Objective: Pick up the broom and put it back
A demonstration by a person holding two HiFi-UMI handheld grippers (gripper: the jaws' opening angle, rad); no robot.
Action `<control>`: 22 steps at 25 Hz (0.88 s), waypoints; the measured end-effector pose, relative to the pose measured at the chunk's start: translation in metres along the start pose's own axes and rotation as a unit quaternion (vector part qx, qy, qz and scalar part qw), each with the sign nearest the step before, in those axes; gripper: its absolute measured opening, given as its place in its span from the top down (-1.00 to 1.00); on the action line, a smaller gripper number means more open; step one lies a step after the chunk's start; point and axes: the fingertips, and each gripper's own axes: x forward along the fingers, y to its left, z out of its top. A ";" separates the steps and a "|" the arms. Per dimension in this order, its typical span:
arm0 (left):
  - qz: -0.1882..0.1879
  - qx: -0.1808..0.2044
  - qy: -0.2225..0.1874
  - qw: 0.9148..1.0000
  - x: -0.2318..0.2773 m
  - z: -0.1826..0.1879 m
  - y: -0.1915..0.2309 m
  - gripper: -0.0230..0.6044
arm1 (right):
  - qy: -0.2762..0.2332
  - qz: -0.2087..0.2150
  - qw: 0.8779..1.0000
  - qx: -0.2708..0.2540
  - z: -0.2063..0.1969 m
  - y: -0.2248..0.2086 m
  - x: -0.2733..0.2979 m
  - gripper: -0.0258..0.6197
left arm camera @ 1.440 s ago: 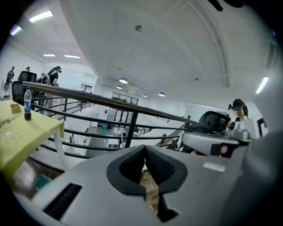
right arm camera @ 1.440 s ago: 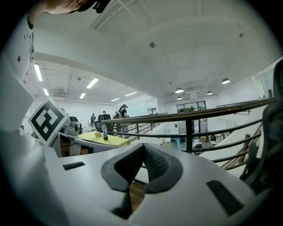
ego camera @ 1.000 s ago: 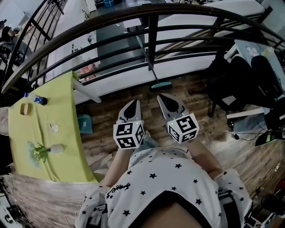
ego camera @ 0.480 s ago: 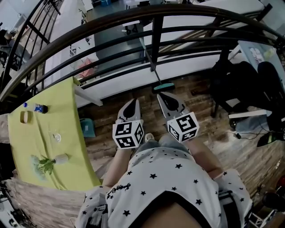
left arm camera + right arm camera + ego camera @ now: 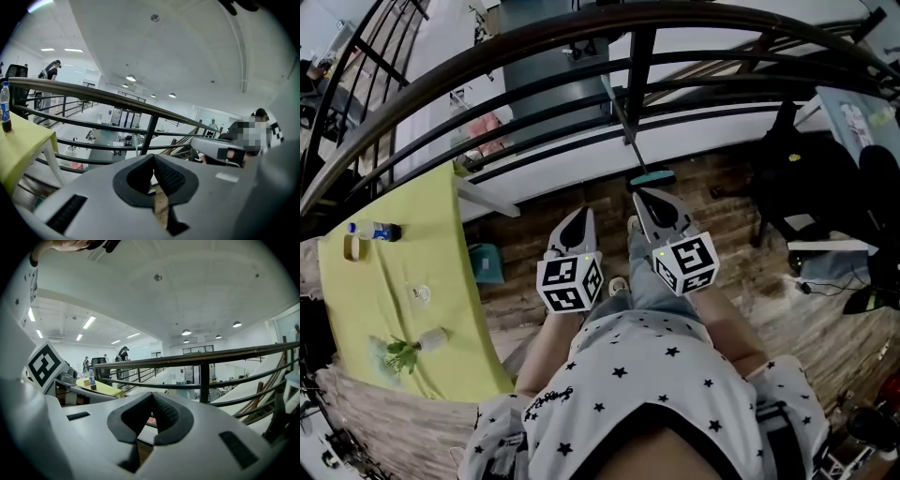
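The broom leans against the black railing point(image 5: 639, 58) ahead of me. Its teal head point(image 5: 652, 176) rests on the wooden floor and its thin handle point(image 5: 617, 111) slants up to the left between the bars. My right gripper point(image 5: 648, 198) points at the broom head, its tip just short of it, jaws shut and empty. My left gripper point(image 5: 578, 218) is beside it to the left, a little further back, also shut with nothing in it. In the left gripper view point(image 5: 153, 157) and the right gripper view point(image 5: 151, 395) the pads meet at the tips.
A yellow-green table point(image 5: 389, 319) stands at the left with a bottle point(image 5: 377, 231), a small glass and a plant on it. A teal bin point(image 5: 485, 263) sits beside it. Dark chairs and bags point(image 5: 811, 183) crowd the right. People stand far off beyond the railing.
Both grippers have moved forward toward the railing, still shut. The broom head now lies just ahead of the right gripper's tip, and the table has slid back on the left.
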 end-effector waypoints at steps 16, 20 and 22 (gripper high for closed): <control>0.024 -0.027 0.014 0.999 0.105 0.015 0.033 0.89 | 0.028 0.010 1.000 -0.010 -0.013 -0.094 0.104 0.94; 0.031 -0.030 0.019 0.999 0.132 0.015 0.043 0.89 | 0.034 0.014 0.999 -0.005 -0.022 -0.116 0.132 0.94; 0.036 -0.034 0.021 0.999 0.142 0.014 0.048 0.89 | 0.036 0.017 0.999 -0.008 -0.027 -0.125 0.147 0.94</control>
